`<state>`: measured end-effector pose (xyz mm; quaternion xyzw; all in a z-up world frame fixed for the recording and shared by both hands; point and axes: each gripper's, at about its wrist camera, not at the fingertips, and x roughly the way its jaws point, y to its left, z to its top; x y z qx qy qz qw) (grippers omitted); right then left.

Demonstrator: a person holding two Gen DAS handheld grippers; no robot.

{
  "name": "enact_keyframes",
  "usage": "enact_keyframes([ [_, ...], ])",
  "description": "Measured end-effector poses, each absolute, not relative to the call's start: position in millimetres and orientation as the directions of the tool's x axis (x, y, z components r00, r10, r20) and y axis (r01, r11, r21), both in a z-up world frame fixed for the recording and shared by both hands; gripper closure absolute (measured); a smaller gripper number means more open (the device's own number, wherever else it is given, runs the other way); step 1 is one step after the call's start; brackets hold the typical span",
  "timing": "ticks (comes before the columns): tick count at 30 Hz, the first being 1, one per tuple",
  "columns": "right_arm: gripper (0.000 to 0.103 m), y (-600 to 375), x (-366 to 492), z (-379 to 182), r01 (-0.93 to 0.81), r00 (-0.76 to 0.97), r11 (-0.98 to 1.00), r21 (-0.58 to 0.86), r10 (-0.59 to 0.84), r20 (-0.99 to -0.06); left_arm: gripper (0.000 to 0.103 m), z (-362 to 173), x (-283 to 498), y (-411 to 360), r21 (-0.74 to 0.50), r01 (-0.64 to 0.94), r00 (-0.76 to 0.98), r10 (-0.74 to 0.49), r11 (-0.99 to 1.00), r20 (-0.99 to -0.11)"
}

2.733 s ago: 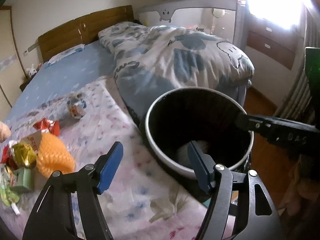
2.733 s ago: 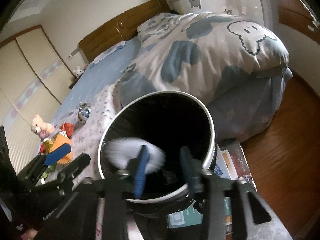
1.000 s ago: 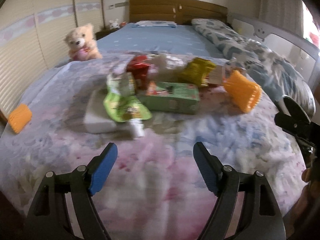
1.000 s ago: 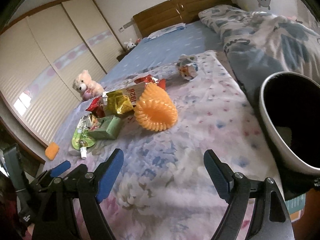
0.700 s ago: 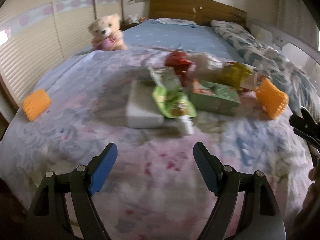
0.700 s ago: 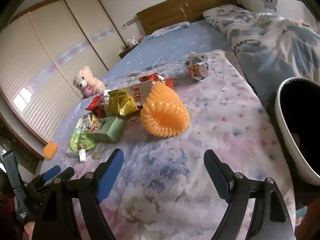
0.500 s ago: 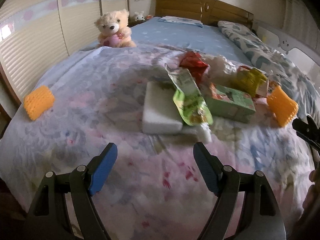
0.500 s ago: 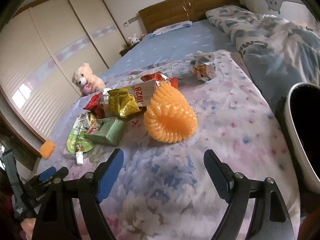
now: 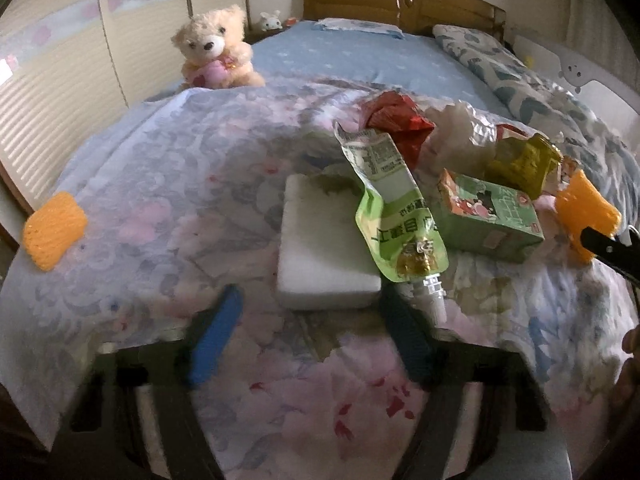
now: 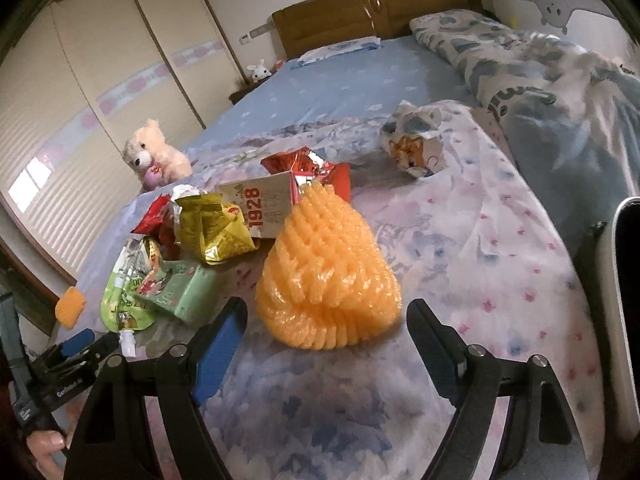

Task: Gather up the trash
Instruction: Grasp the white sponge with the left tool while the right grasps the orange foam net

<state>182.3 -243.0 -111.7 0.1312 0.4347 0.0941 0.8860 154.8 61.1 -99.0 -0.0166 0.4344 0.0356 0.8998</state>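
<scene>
Trash lies in a pile on the floral bedspread. In the left wrist view my left gripper [image 9: 312, 340] is open and empty, just short of a white foam block [image 9: 326, 256]. A green spout pouch [image 9: 394, 216] lies over the block, with a green carton [image 9: 488, 212], a red wrapper [image 9: 394, 118] and a gold wrapper [image 9: 524, 162] beyond. In the right wrist view my right gripper [image 10: 326, 350] is open and empty, its fingers on either side of an orange foam fruit net [image 10: 326, 272]. The bin rim [image 10: 618, 320] shows at the right edge.
A teddy bear [image 9: 214, 54] sits at the far left of the bed. A second orange foam net [image 9: 54, 230] lies near the bed's left edge. A crumpled printed wrapper [image 10: 416, 146] lies farther back. A folded duvet [image 10: 560, 80] lies along the right.
Both grippers have turned from the bin to the trash pile and moved closer. The left now nears the white foam block; the right nears the orange net.
</scene>
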Motion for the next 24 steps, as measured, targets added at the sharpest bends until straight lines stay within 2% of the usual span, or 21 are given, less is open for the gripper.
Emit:
enact_keyframes([
  [1,0.045,-242,182,-113,-0.050,0.602,0.950,0.309,0.276,-0.749,0.058,-100,156,62,-0.023,-0.061,0.616,0.019,0.998,-0.788],
  [2,0.053,-241,182,-113,-0.045,0.600,0.952,0.304,0.269,-0.754,0.059,-99,155,61,-0.020,-0.062,0.620,0.023,0.998,-0.785],
  [5,0.064,-241,176,-108,-0.059,0.616,0.951,0.303,0.274,-0.738,0.061,-95,149,59,-0.006,-0.060,0.642,0.034,0.998,-0.766],
  [7,0.069,-241,171,-105,-0.068,0.617,0.947,0.314,0.287,-0.732,0.062,-93,143,58,0.000,-0.067,0.652,0.044,0.998,-0.757],
  [16,0.071,-245,140,-95,-0.077,0.619,0.930,0.359,0.326,-0.714,0.063,-86,107,67,-0.026,-0.095,0.673,0.045,0.995,-0.738],
  [24,0.071,-257,114,-89,-0.056,0.631,0.920,0.387,0.333,-0.701,0.063,-68,84,39,-0.039,-0.009,0.705,-0.021,0.999,-0.709],
])
